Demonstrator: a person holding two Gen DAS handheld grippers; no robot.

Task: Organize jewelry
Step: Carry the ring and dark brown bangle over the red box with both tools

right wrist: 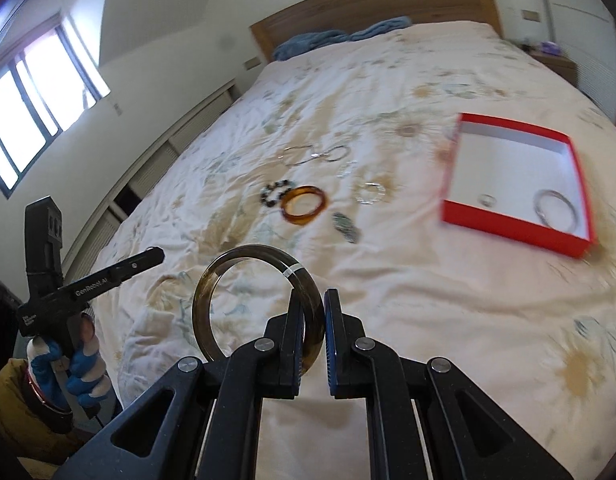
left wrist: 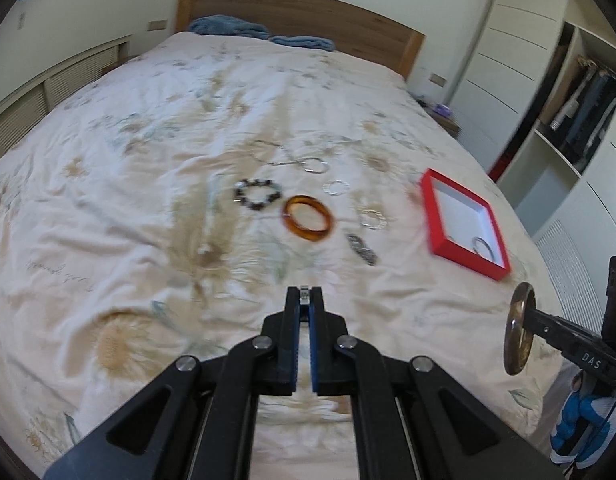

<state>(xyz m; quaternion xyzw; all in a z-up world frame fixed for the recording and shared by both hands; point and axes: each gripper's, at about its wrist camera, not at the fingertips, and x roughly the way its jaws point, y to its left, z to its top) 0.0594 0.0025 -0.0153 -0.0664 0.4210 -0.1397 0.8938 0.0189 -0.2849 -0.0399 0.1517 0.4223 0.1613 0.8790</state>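
Note:
My right gripper [right wrist: 313, 296] is shut on a dark olive bangle [right wrist: 212, 280], held upright above the bed; it also shows in the left wrist view [left wrist: 518, 330]. My left gripper [left wrist: 305, 293] is shut on a small silver piece [left wrist: 304, 295] above the bedspread. An open red box [right wrist: 508, 232] holds a silver bangle [right wrist: 556, 208] and a small ring [right wrist: 488, 200]. On the bed lie an amber bangle [left wrist: 308, 218], a dark bead bracelet [left wrist: 257, 195], a silver chain [left wrist: 288, 156], thin silver rings [left wrist: 373, 218] and a dark link bracelet [left wrist: 362, 249].
The floral bedspread [left wrist: 148, 200] covers a wide bed with a wooden headboard [left wrist: 300, 12] and blue pillows [left wrist: 228, 26]. A wardrobe [left wrist: 568, 100] stands to the right, low cabinets [right wrist: 148, 168] and a window [right wrist: 36, 104] to the left.

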